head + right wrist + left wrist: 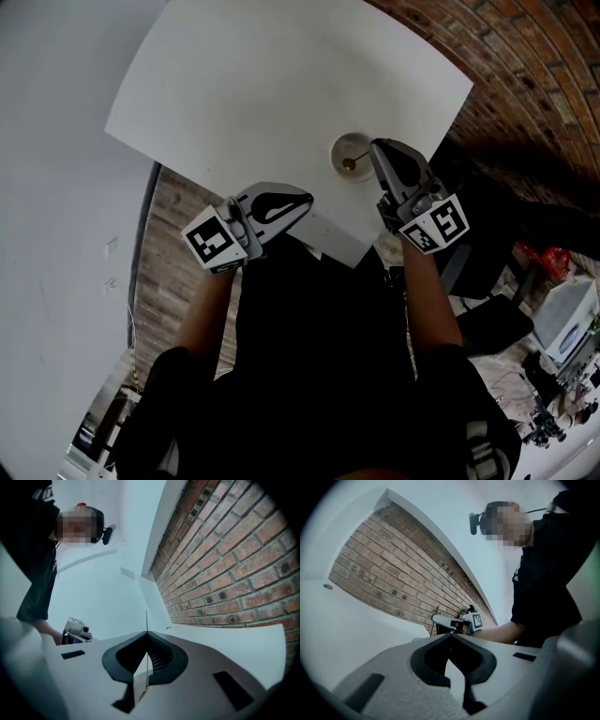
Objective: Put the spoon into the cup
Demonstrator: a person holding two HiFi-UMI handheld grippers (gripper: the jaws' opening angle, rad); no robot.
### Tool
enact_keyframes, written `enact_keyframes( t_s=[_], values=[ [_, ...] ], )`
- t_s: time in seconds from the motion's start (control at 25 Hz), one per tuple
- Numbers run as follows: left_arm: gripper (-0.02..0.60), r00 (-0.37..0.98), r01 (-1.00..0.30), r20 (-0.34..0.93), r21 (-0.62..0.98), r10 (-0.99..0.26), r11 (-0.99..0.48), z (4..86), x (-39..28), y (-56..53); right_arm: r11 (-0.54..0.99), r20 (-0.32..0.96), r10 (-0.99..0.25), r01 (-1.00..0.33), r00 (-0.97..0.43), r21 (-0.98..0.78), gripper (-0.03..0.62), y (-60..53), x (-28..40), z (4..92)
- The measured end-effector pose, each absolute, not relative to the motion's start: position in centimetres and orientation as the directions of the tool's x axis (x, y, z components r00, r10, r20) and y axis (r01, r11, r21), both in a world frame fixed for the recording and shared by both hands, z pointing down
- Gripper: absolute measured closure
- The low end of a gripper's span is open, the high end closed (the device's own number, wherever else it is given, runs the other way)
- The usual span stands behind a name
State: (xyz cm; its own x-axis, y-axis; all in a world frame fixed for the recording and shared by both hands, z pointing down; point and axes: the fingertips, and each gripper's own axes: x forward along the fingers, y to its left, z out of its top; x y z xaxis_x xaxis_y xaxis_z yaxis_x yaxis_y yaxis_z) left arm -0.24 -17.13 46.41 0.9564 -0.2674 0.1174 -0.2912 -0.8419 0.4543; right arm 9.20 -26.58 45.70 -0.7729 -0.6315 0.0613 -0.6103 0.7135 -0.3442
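A white cup (345, 145) stands near the front right edge of the white table (281, 84). A thin gold spoon (349, 164) shows inside the cup's mouth. My right gripper (378, 150) reaches over the cup's right rim, shut on the spoon. In the right gripper view the spoon (146, 620) shows edge-on as a thin upright line through the closed jaws (147, 634). My left gripper (302, 200) hovers at the table's front edge, left of the cup, shut with nothing in it. In the left gripper view its tips (451, 634) meet, and the right gripper (443, 619) holds the spoon (436, 616) upright beyond them.
A brick wall (525, 66) runs along the table's right side. A dark office chair (487, 319) stands to the right of the person. Wooden floor (173, 244) shows left of the table's front edge. White walls (56, 187) fill the left.
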Motion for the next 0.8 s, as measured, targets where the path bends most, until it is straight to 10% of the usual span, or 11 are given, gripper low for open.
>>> enact_keyframes(
  t_s=[0.8],
  values=[
    [0.563,0.97,-0.222,0.017,0.464,-0.242,-0.857,45.6,0.8,-17.6,0.592,0.138,-0.74,-0.735,-0.658,-0.33,0.588,-26.2,9.5,48.3]
  ],
)
